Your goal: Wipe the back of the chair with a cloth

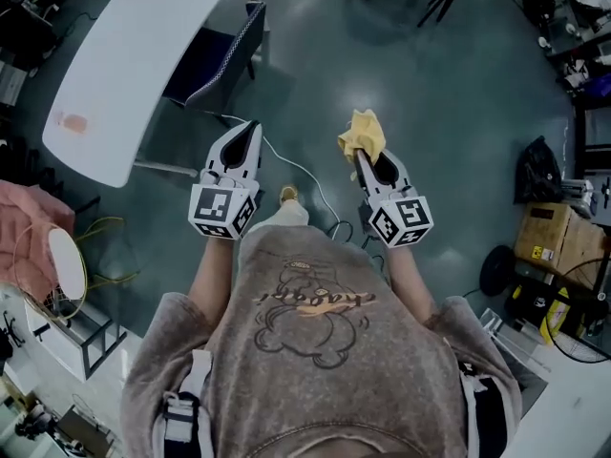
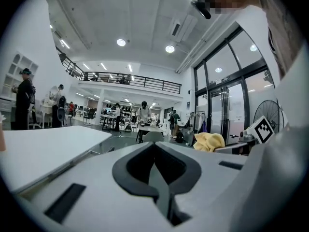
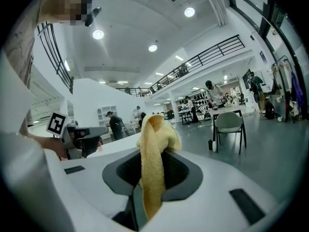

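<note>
In the head view a dark blue chair (image 1: 212, 60) stands tucked under a white table (image 1: 124, 60), ahead and to the left of me, its back (image 1: 241, 38) turned toward me. Both grippers hang in the air at waist height, well short of it. My right gripper (image 1: 364, 156) is shut on a yellow cloth (image 1: 363, 134), which bunches up above the jaws (image 3: 153, 144). My left gripper (image 1: 249, 132) is shut and holds nothing; its jaws meet in the left gripper view (image 2: 155, 151). The yellow cloth (image 2: 209, 141) also shows there, to the right.
A white cable (image 1: 304, 175) runs across the grey floor between the grippers. At the left are a pink cloth (image 1: 29, 241) and a round fan (image 1: 59, 275). A cardboard box (image 1: 554, 241) and a black bag (image 1: 537, 170) stand at the right. A grey chair (image 3: 229, 123) stands farther off.
</note>
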{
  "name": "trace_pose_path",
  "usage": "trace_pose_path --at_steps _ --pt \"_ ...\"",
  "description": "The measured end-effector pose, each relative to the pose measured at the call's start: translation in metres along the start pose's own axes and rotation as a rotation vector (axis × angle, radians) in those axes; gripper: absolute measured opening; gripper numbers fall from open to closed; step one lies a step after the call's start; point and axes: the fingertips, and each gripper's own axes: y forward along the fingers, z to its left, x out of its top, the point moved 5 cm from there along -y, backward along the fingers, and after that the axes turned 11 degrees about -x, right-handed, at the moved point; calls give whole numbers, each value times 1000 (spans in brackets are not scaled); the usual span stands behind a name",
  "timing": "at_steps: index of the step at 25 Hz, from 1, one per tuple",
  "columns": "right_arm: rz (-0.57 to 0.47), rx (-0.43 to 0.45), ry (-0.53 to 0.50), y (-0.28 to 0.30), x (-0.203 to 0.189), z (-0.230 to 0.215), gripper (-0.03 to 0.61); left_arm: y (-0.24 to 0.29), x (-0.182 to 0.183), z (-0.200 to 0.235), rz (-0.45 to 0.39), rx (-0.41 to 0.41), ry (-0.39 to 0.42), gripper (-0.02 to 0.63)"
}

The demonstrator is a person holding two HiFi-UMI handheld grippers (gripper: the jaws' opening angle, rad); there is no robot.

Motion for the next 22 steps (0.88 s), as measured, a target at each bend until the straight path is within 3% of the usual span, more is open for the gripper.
trace_pose_path --at_steps 7,15,22 --pt "-18 -7 -7 55 28 -16 100 48 13 38 6 -20 7 11" --pt "-23 4 -5 99 52 -50 100 93 19 46 21 -9 -13 11" --pt "-6 97 -29 150 74 -103 100 153 27 53 13 82 -10 11"
